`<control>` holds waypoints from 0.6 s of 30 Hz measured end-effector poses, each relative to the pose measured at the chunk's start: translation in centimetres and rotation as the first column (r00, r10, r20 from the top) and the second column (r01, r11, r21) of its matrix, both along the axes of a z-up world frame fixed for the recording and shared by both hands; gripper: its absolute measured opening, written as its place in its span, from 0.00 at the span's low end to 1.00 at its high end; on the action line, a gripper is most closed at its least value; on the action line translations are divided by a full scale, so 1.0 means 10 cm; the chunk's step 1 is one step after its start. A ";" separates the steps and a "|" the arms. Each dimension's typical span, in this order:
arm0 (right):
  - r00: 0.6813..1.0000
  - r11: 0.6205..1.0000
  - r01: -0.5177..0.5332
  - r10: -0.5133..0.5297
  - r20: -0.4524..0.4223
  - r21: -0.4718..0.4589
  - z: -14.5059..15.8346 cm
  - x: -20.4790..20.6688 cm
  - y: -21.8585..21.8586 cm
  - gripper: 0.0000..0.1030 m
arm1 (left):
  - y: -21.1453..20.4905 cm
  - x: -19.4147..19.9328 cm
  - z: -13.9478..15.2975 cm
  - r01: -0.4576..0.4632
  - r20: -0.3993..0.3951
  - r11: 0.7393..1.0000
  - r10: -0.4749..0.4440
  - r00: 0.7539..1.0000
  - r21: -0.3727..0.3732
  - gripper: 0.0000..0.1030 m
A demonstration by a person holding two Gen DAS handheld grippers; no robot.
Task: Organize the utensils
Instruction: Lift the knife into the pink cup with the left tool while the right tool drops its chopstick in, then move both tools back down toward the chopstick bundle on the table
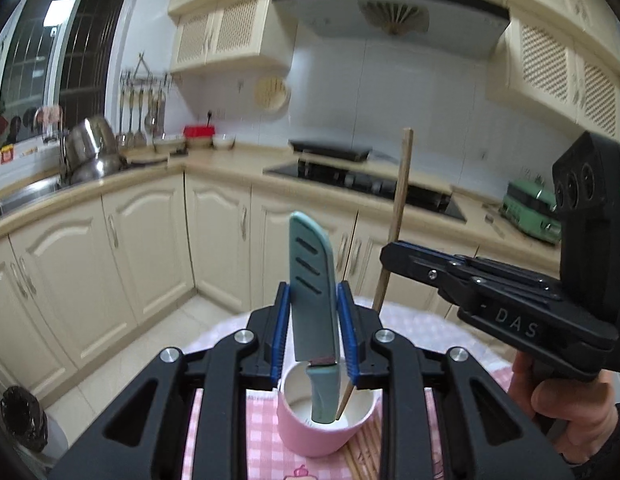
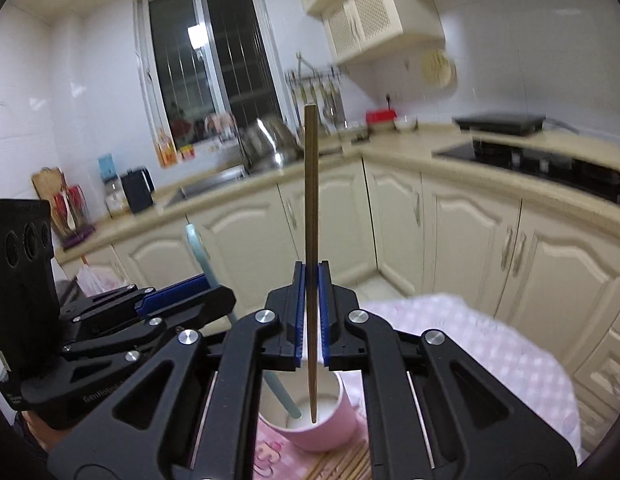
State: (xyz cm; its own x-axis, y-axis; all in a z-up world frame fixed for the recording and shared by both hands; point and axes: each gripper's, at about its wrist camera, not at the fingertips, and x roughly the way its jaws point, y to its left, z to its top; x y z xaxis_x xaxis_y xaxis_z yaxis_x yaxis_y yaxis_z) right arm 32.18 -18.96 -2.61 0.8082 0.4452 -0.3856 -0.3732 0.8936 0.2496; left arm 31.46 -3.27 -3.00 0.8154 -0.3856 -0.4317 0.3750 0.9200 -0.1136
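Observation:
A pink cup [image 1: 317,428] with a white inside stands on a pink checked tablecloth [image 1: 262,432]. My left gripper [image 1: 313,304] is shut on a teal sheathed knife [image 1: 311,280], held upright with its handle down in the cup. My right gripper [image 2: 311,280] is shut on a wooden chopstick [image 2: 311,200], upright, its lower tip inside the cup [image 2: 329,420]. In the left wrist view the right gripper [image 1: 393,256] holds the chopstick [image 1: 401,184] just right of the knife. In the right wrist view the knife [image 2: 200,248] and the left gripper [image 2: 214,292] show at left.
Several more chopsticks [image 1: 367,452] lie on the cloth beside the cup. The table [image 2: 489,340] stands close to cream kitchen cabinets [image 1: 142,248]. A counter with a sink [image 1: 26,196], pots [image 1: 92,152] and a stove [image 1: 365,184] runs behind.

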 end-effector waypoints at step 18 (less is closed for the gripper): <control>0.977 0.980 0.194 -0.191 -0.095 0.031 -0.22 -0.47 -0.48 0.94 | 0.29 -0.40 -0.01 -0.143 0.046 0.989 0.145 0.988 -0.041 0.94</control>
